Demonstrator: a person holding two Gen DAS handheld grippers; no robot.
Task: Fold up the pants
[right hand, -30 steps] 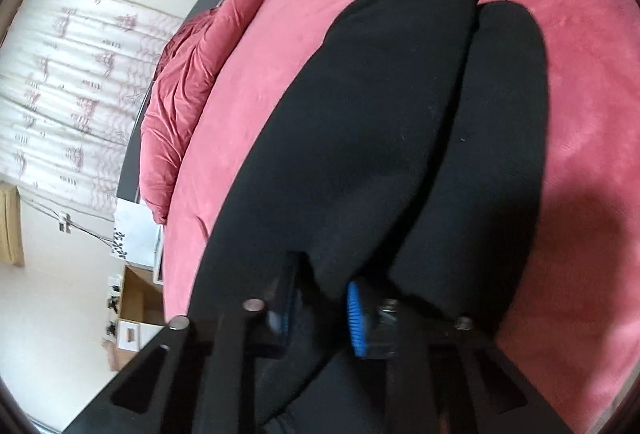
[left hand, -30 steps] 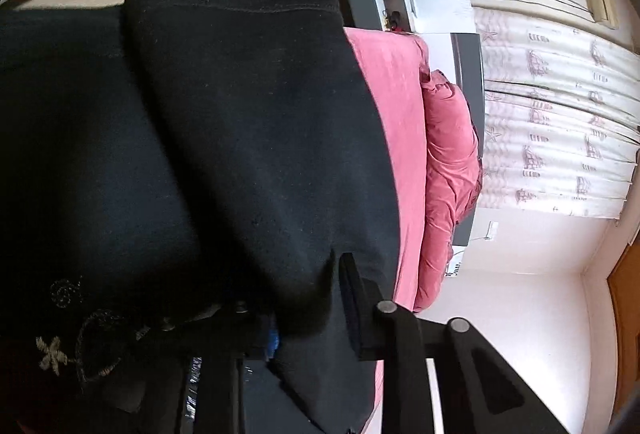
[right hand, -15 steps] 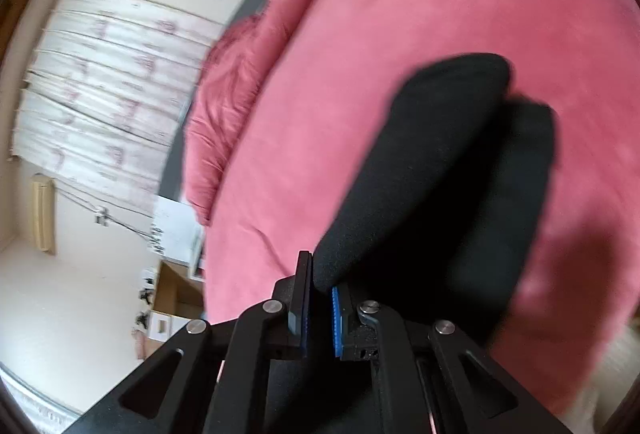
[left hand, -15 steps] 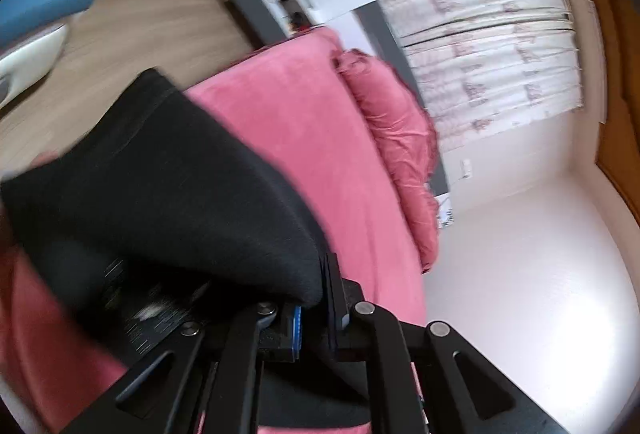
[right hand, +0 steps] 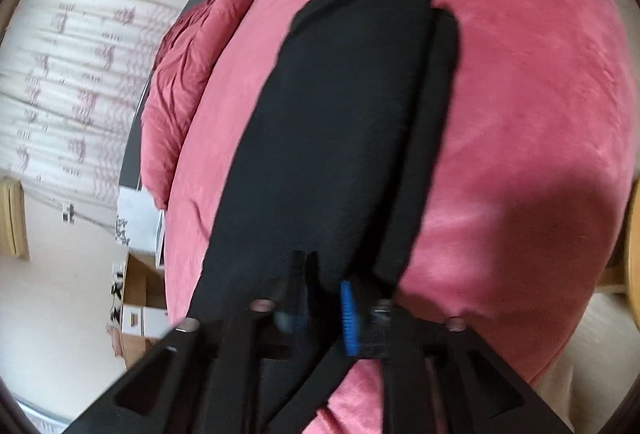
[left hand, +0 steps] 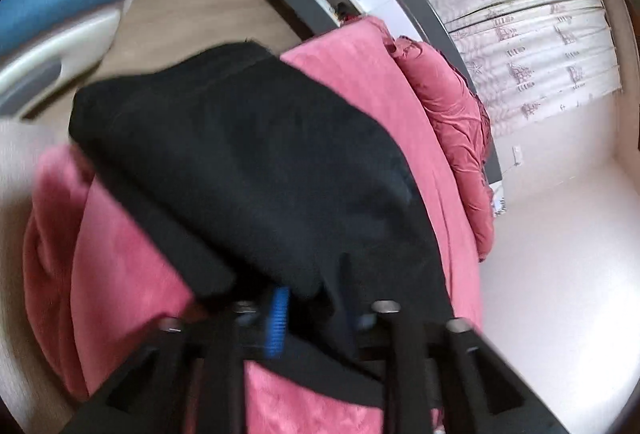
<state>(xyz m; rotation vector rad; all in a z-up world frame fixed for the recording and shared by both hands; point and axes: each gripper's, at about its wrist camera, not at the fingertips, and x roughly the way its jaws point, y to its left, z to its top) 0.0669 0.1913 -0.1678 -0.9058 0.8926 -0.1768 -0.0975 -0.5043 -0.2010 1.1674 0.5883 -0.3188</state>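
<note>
The black pants (right hand: 344,138) lie doubled, layers stacked, on the pink bed (right hand: 520,114). Left hand-held gripper (left hand: 316,314) and right hand-held gripper (right hand: 320,304) are opening, cloth loose between the jaws. Judged: fold laid; tidying may remain.

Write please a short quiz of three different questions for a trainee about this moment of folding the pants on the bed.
1. True or false: the black pants lie on a pink bed cover.
2. Which colour are the pads of the right hand-held gripper? A green, B blue, C white.
3. In the left wrist view, what hangs by the wall beyond the bed?

Key:
1. True.
2. B; its jaws are opening, with pants fabric between them, as with the left hand-held gripper.
3. A patterned curtain.
</note>
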